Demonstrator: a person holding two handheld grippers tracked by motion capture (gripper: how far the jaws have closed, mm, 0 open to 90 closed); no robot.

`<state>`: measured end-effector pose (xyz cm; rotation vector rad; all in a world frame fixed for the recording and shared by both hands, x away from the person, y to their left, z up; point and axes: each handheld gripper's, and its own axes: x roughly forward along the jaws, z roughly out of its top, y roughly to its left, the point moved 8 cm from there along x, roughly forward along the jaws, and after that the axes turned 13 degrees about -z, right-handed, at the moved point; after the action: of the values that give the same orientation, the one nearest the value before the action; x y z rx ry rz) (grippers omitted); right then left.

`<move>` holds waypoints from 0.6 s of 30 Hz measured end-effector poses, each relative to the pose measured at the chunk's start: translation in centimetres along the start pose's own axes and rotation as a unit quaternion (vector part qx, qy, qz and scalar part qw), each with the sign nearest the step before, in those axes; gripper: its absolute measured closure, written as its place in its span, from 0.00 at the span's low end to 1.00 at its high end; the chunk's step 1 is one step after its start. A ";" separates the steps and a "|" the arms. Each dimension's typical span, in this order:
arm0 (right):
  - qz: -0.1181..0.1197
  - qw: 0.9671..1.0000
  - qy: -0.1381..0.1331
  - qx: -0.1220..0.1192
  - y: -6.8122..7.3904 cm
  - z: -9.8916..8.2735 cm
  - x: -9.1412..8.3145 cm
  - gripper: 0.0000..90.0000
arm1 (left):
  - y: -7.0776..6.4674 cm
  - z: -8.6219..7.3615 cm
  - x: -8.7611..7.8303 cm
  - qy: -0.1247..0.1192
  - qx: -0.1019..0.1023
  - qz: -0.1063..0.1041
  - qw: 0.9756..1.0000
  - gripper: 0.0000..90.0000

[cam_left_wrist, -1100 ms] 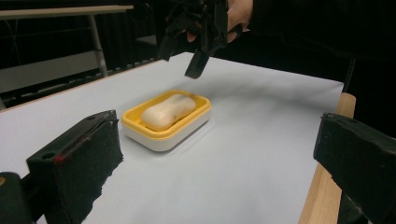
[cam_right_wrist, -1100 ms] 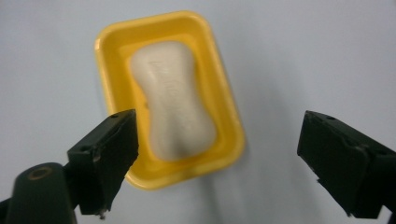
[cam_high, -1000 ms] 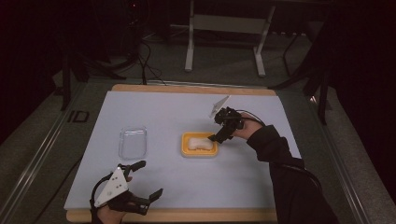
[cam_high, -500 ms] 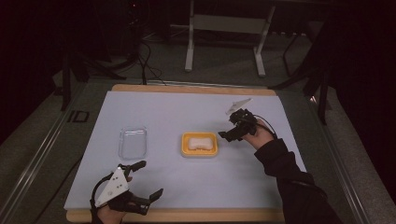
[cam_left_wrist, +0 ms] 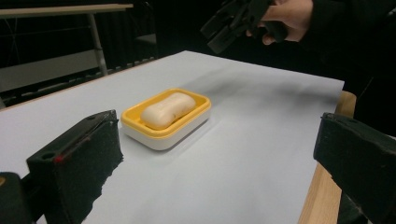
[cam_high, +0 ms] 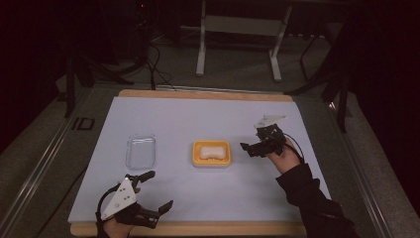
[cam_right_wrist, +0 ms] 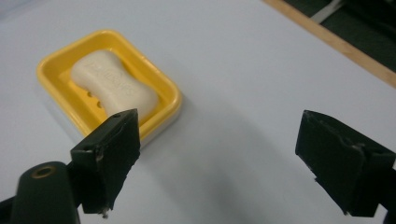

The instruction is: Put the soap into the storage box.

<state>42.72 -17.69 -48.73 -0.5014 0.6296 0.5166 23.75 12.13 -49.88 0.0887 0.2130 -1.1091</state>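
Note:
A pale bar of soap (cam_high: 212, 150) lies in a yellow soap dish (cam_high: 197, 154) at the middle of the white sheet. My right gripper (cam_high: 248, 149) hovers just right of the dish, open and holding nothing. In the right gripper view the soap (cam_right_wrist: 114, 86) and the dish (cam_right_wrist: 173, 100) sit beyond the left jaw, with bare sheet inside the open right gripper (cam_right_wrist: 219, 154). My left gripper (cam_high: 158, 189) rests open near the front edge, left of centre. The left gripper view has the dish (cam_left_wrist: 135, 119) and soap (cam_left_wrist: 167, 109) ahead, beyond the open left gripper (cam_left_wrist: 219, 154).
A clear, flat plastic tray (cam_high: 141, 151) lies left of the dish. The white sheet (cam_high: 208, 116) covers a wooden board whose edge (cam_high: 198, 229) runs along the front. Metal frame legs (cam_high: 200, 44) stand on the floor behind the table.
My right gripper has drawn back from over the soap dish to the right and a little nearer. The left gripper has stayed put.

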 end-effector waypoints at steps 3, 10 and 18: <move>-0.014 1.000 -0.007 0.022 -0.4 -0.7 -0.7 0.15 | 0.0 0.0 0.0 0.000 0.000 0.000 1.000 0.01; -0.056 0.996 -0.013 0.063 -1.5 -2.7 -2.0 0.16 | 0.0 0.0 0.0 0.000 0.000 0.001 1.000 0.01; -0.070 0.993 -0.009 0.092 -1.5 -5.4 -3.1 0.16 | 0.0 0.0 0.0 0.002 0.000 -0.001 1.000 0.01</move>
<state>39.21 -22.91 -50.08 -0.3626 0.6126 0.3255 23.74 12.10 -49.92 0.0902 0.2160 -1.1103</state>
